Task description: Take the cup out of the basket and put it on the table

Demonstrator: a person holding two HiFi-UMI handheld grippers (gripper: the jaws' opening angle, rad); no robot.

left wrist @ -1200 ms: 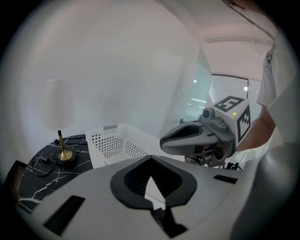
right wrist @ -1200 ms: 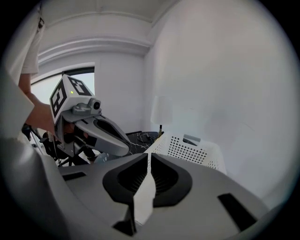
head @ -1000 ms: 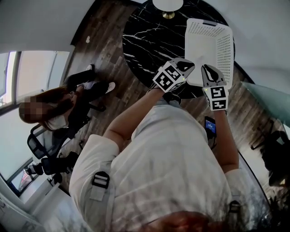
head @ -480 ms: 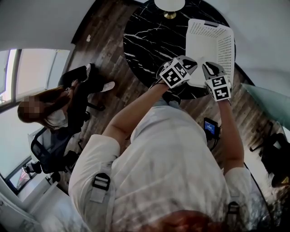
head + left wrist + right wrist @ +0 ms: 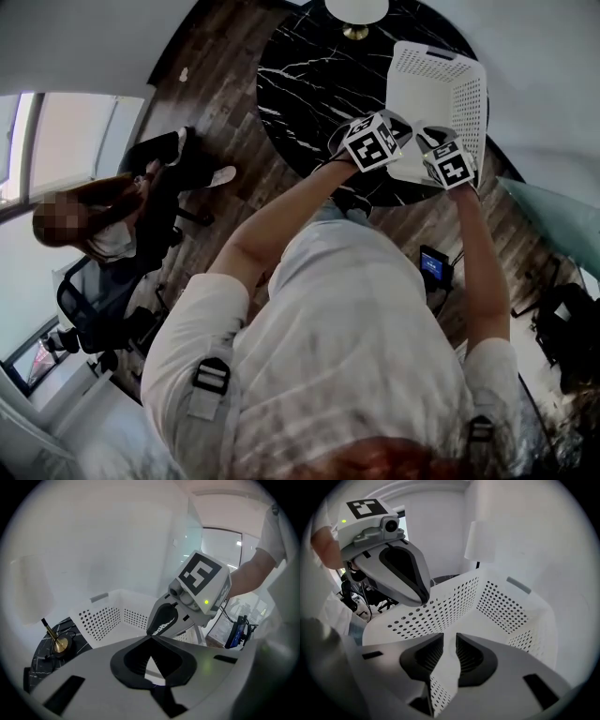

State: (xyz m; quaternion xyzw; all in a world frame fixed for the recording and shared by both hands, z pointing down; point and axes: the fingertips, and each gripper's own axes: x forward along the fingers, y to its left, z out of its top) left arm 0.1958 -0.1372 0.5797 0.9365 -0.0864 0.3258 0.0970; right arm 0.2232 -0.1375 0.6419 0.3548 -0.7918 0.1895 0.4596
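- Black marble table (image 5: 300, 84) on a wood floor (image 5: 216, 103) fills the top of the head view. A lamp (image 5: 354, 11) stands at its far edge, and a seated person (image 5: 103, 225) is well off to our left.
- On the table's right part sits the white perforated basket (image 5: 450, 94). Both our claws are at its near side.
- Our right claw (image 5: 450, 641) has its jaws nearly together with the basket's near wall between them. We read it as clamped on that wall, looking into the basket.
- Our left claw (image 5: 150, 639) has its tips touching and nothing between them. It hangs just beside the right claw, at the basket's near left side.
- We see the cup in no view. The basket floor and far walls in the right gripper view look bare, but the strip under the claw bodies is hidden. The cup may lie there or not be in the basket at all, so we cannot place it relative to either claw.
- As we judge it, the step in hand is the very start, steadying the basket. Nothing is lifted out and nothing is set on the table.
- The next move calls for finding the cup first, perhaps by looking over the near wall. We would then open the left claw, reach inside, close on the cup's wall and lift it clear to the bare marble left of the basket.
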